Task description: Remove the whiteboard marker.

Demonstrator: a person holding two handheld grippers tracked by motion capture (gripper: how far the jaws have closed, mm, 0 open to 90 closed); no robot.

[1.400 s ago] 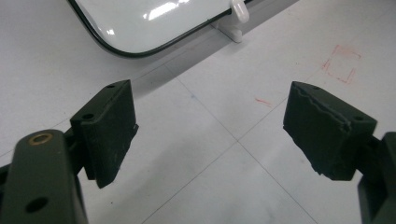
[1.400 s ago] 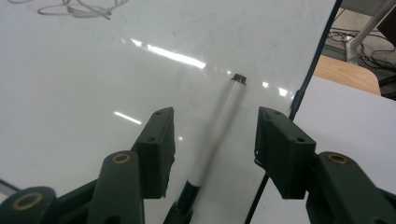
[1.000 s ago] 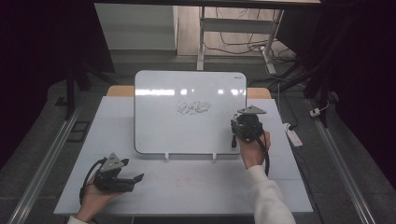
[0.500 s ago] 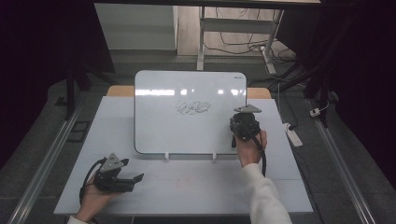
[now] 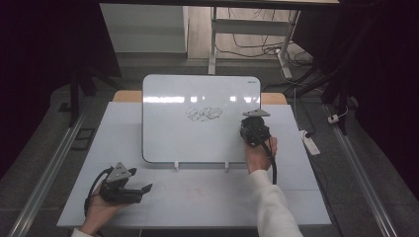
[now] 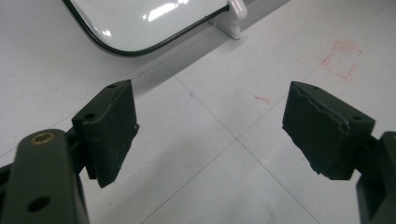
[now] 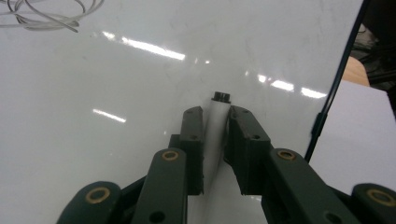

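Between the jaws of our right gripper (image 7: 215,140) sits a white marker (image 7: 214,135), clamped from both sides, its dark tip pointing at the glossy face of the whiteboard (image 5: 197,98); whether the tip touches the surface we cannot tell. Seen from the high view, this right gripper (image 5: 255,129) hovers over the board's right part, near its right edge, with our right hand (image 5: 259,155) behind it and a white sleeve (image 5: 272,207) trailing toward the bottom of the frame. A dark scribble (image 5: 203,114) lies on the board to the left of the gripper, well apart from it, and in the right gripper view part of that scribble (image 7: 42,14) curls at the upper left corner. The board stands tilted on two small white feet (image 5: 176,166) on the pale table (image 5: 207,197), and strips of light reflect along its upper part. Our left gripper (image 5: 129,190) rests low near the table's front left corner, held in our left hand (image 5: 99,210), well apart from the board. Its jaws stand wide apart with nothing between them, and the left gripper view shows bare tabletop there, with the board's rounded lower corner (image 6: 140,28) beyond and faint red marks (image 6: 341,58) on the table to the right.
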